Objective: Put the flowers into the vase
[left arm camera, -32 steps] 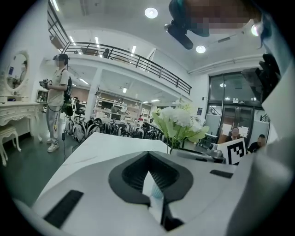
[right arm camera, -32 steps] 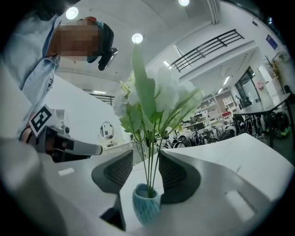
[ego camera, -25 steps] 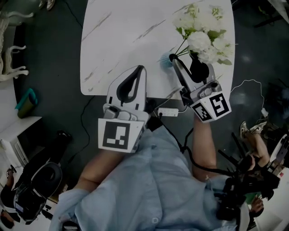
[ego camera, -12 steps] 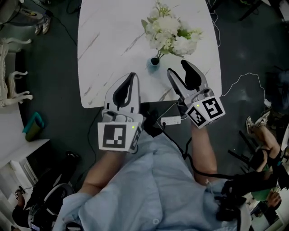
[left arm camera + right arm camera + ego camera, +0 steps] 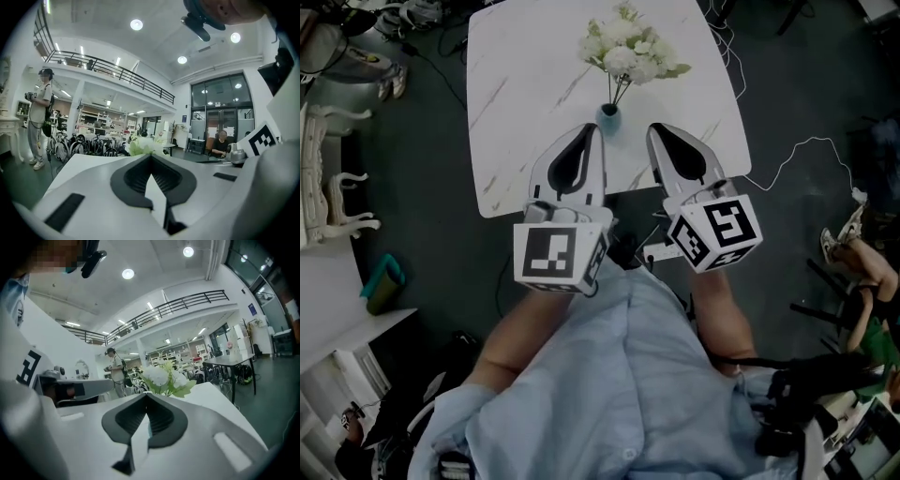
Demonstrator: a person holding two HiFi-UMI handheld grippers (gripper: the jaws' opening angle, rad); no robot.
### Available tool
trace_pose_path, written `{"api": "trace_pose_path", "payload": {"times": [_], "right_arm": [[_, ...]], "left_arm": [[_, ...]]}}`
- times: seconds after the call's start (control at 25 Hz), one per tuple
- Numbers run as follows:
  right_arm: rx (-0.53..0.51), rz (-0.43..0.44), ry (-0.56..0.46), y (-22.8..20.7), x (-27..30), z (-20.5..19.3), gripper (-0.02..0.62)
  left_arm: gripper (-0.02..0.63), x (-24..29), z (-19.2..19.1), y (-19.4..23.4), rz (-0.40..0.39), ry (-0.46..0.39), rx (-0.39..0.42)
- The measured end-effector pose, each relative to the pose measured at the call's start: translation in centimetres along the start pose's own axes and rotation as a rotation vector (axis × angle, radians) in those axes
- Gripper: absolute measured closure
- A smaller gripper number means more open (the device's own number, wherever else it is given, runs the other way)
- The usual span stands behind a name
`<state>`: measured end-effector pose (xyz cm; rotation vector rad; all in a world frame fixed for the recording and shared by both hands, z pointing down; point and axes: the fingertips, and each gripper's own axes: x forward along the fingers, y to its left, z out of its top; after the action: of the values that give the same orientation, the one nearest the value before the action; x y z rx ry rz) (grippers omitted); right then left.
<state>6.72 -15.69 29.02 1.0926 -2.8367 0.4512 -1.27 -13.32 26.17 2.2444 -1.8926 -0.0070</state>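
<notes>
Nearest to me, the left claw [image 5: 593, 133] has its jaws pressed together with nothing between them; the left gripper view shows the tips meeting. The right claw [image 5: 658, 129] is likewise pressed together. Its jaws have just been closing, and the right gripper view shows nothing caught between them. Both claws hang over the near edge of the surface [image 5: 525, 94], pointing toward 12 o'clock.

Just beyond the tips, and between them, stands the vase [image 5: 608, 116], small, pale blue and upright. The left claw lies at its 7 o'clock and the right claw at its 5 o'clock, both near it but apart from it. The flowers [image 5: 628, 47] are in the vase: the stems rise from its mouth and the white heads spread toward 12 to 1 o'clock. I judge the placing done.

Findings on risk:
- The vase sits near the near edge of the surface. A claw swinging inward could strike it and send it over.
- The bunch looks broad for so narrow a vase, and it leans toward 1 o'clock. I judge it top-heavy, so a light knock or a jolt to the surface may tip it that way.
- The stems look loosely held at the mouth; I cannot tell how deep they sit.
</notes>
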Motion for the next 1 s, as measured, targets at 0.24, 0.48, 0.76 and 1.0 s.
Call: {"api": "trace_pose_path", "payload": {"times": [0.24,0.48,0.76,1.0], "right_arm": [[-0.055,-0.035,-0.029,1.7,-2.2,1.4,0.594],[-0.096,-0.064,-0.051,2.1,-3.8,2.3,0.595],[-0.106,-0.076,-0.065,2.2,-4.5,3.2,0.595],[-0.112,-0.070,-0.071,2.3,-4.4,3.2,0.595]], "left_arm": [[0.601,-1.6,1.1,-1.7,-0.042,-0.032,0.021],[0.601,-2.5,1.6,-2.8,-0.068,-0.052,0.026],[0.601,-2.5,2.2,-3.7,-0.094,-0.061,0.031],[0.601,-2.2,2.2,-3.9,-0.101,-0.066,0.035]]}}
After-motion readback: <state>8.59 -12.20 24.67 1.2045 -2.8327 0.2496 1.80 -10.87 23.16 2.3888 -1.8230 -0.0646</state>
